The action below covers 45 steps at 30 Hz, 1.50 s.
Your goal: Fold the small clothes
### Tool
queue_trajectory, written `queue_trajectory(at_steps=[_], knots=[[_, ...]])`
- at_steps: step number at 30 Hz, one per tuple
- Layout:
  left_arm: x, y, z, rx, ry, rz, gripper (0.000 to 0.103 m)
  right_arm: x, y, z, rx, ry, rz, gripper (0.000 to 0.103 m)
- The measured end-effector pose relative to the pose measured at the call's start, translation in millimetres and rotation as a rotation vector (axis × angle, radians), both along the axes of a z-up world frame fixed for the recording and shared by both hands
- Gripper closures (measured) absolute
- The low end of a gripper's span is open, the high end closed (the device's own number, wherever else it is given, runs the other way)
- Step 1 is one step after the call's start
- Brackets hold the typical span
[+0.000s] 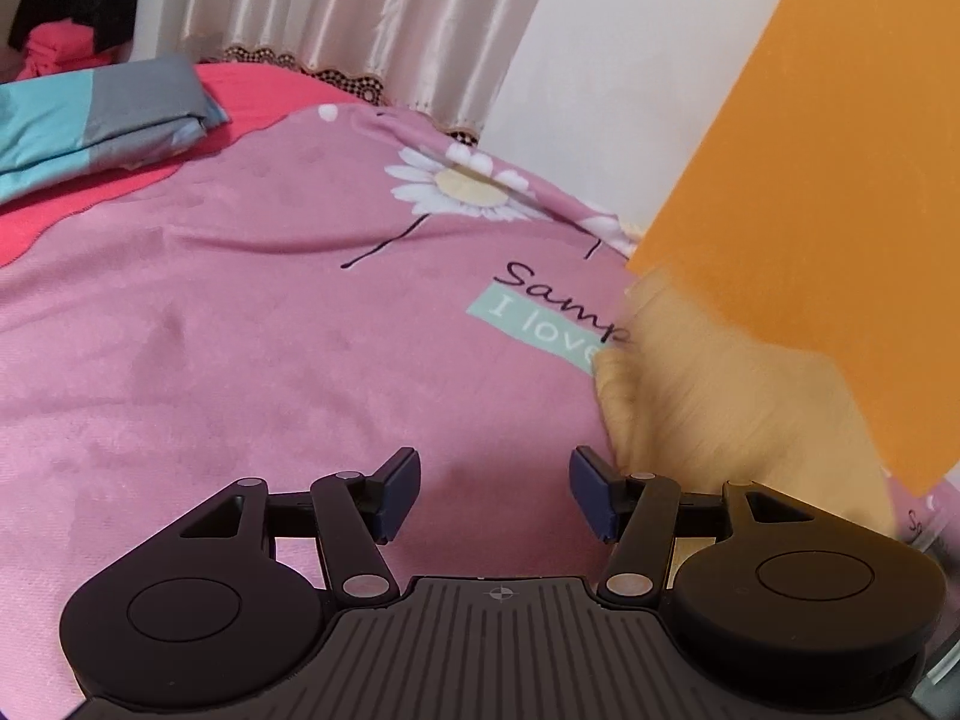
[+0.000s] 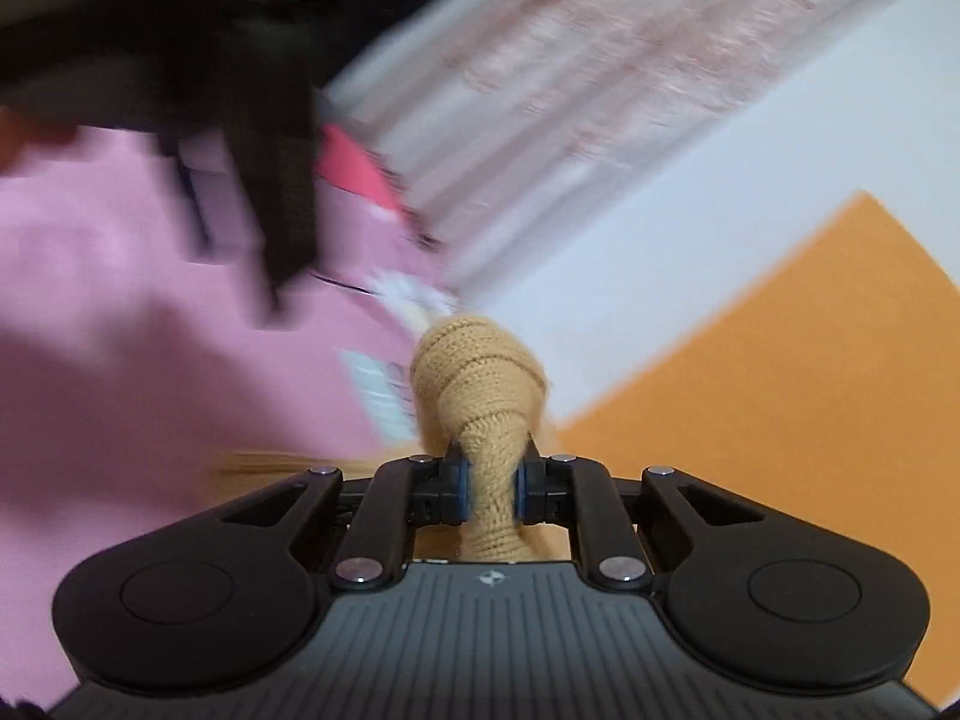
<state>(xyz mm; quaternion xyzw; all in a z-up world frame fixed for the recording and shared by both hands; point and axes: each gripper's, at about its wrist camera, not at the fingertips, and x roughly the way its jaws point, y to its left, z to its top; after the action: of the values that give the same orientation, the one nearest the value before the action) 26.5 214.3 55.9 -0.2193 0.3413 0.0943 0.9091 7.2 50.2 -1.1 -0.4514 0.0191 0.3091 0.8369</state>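
1. Both views are evenly bright under soft, diffuse light, with no glare.
2. The left wrist view is mostly sharp; only the tan knit garment (image 1: pixel 708 384) at right is smeared.
3. The right wrist view is heavily motion-blurred across the bed (image 2: pixel 120 396) and curtain (image 2: pixel 588 90), while the right gripper (image 2: pixel 492 489) stays crisp.
4. Fisheye distortion bends the edges, and the corners darken.
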Motion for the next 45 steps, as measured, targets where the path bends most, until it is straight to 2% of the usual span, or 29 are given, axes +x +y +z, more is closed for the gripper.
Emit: queue_trajectory(at_steps=[1,3,7,11,15,17,19,21,23,26,28,31,34,40,45], knots=[[0.4,-1.5,1.2,0.002,0.0,-0.003,0.0,-5.5,2.3,-15.3,-0.048,-0.004,0.018,0.086],[2.8,-6.9,3.8,0.017,0.006,-0.017,0.0,-7.6,-1.8,-35.4,-0.078,0.013,-0.006,0.085],[17.5,-24.5,9.9,0.072,0.018,-0.08,0.0,-1.9,-10.5,-32.2,-0.05,0.046,-0.043,0.08],[41.9,-46.7,11.0,0.077,0.029,-0.155,0.0,-8.5,-18.6,-22.4,-0.027,0.077,-0.042,0.051],[65.6,-67.1,5.4,0.104,0.058,-0.214,0.0,-17.5,-48.1,-5.6,0.048,0.145,-0.055,0.04],[76.5,-72.4,0.3,0.122,0.077,-0.232,0.0,-20.2,-69.9,5.2,0.098,0.185,-0.087,0.039],[85.4,-74.8,-7.0,0.134,0.098,-0.245,0.0,-16.4,-95.6,21.4,0.171,0.248,-0.124,0.035],[93.0,-72.6,-16.1,0.123,0.117,-0.261,0.0,-7.6,-121.6,38.2,0.266,0.316,-0.184,0.026],[98.3,-64.7,-24.7,0.059,0.134,-0.271,0.0,2.5,-145.8,53.6,0.374,0.406,-0.245,0.021],[106.5,-47.4,-34.5,-0.078,0.15,-0.279,0.0,30.1,-189.4,69.4,0.592,0.606,-0.338,0.01],[109.5,-38.9,-40.4,-0.165,0.15,-0.309,0.0,55.5,-216.5,70.5,0.764,0.777,-0.398,0.008],[114.7,-30.5,-51.4,-0.297,0.146,-0.375,0.0,84.3,-243.1,61.0,0.938,0.978,-0.454,0.007],[122.1,-31.4,-63.3,-0.394,0.153,-0.441,0.0,103.6,-242.4,41.6,0.988,1.057,-0.503,0.006],[135.5,-31.7,-79.0,-0.465,0.157,-0.495,0.0,131.8,-243.7,10.6,1.077,1.218,-0.586,0.005],[145.2,-31.0,-84.9,-0.486,0.138,-0.542,0.0,153.8,-243.9,-14.4,1.188,1.335,-0.606,0.001]])
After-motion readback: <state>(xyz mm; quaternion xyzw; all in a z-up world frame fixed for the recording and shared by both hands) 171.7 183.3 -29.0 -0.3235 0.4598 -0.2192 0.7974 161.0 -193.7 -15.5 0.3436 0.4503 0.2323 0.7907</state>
